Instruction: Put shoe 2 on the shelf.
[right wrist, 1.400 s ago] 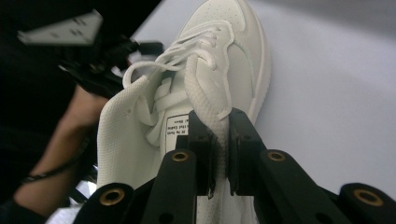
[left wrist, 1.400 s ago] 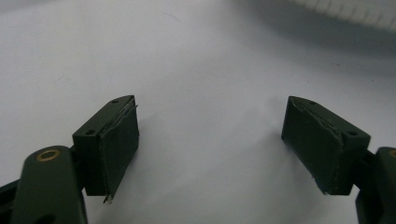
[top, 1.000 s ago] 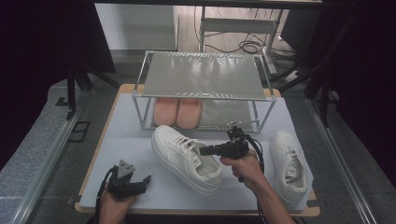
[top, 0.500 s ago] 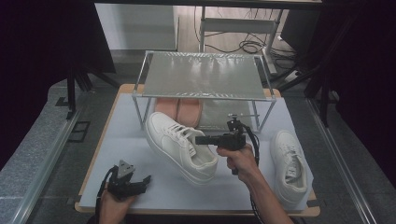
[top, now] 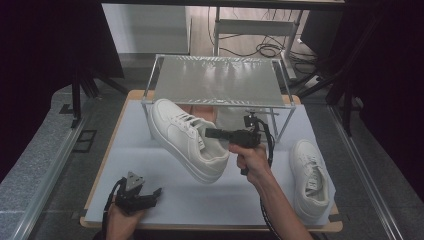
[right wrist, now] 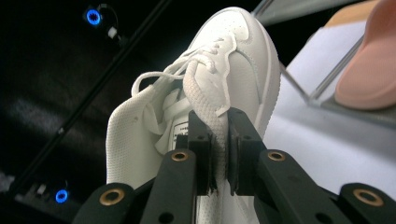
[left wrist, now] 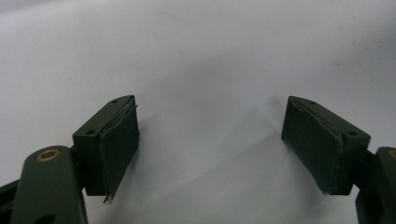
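My right gripper (top: 214, 133) is holding a white shoe (top: 187, 138) up in the air, above the white mat (top: 150, 165) and in front of the metal rack (top: 217, 80). In the right gripper view, my two jaws are closing tightly on the padded tongue (right wrist: 205, 105) of the shoe, with almost no gap between them. The toe of the shoe is pointing away from me toward the rack, and the heel is hanging lower, near my right hand (top: 250, 160).

My left gripper (top: 152, 194) is resting low at the near left edge of the mat. Its jaws are standing wide apart and are holding nothing; between them I am seeing only the bare mat.

A second shoe (top: 310, 177) is lying on the mat at the right side, well apart from the first one. Something pink (right wrist: 369, 65) is lying under the rack.
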`<state>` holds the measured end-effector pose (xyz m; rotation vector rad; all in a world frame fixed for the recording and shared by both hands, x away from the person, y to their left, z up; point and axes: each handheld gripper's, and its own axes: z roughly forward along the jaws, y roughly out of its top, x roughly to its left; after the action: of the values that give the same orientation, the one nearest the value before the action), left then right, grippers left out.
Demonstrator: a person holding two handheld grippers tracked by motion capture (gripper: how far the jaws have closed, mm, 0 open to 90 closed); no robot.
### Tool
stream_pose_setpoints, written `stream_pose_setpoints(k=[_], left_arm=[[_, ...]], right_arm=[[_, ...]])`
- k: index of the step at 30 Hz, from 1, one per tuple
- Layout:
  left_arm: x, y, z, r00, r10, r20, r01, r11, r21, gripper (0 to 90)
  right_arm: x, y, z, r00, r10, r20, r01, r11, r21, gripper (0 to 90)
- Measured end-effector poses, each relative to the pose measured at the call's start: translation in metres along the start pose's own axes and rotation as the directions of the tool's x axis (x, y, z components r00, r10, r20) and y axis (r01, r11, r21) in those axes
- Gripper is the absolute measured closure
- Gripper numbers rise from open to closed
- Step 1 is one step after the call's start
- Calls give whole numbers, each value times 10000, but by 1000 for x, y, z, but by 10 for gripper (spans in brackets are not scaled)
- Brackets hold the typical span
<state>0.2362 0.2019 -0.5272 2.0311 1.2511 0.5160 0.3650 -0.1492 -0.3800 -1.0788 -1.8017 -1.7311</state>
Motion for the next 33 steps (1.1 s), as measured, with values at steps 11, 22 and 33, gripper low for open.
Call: stream_pose_setpoints(k=[11,22,33], left_arm=[[0,0,0,10000,-17,1,17,10000,-11,192],[0,0,0,10000,2,-9,-2,10000,2,192],[0,0,0,10000,0,-10,0,10000,1,192]], right_arm=[[6,24,-4,9992,95,383,-35,9882,-1530,819],[1,42,-6,9861,521,1578,-88,9646,-2637,817],[-4,59,-4,9602,1030,2595,-81,9394,-3428,815]])
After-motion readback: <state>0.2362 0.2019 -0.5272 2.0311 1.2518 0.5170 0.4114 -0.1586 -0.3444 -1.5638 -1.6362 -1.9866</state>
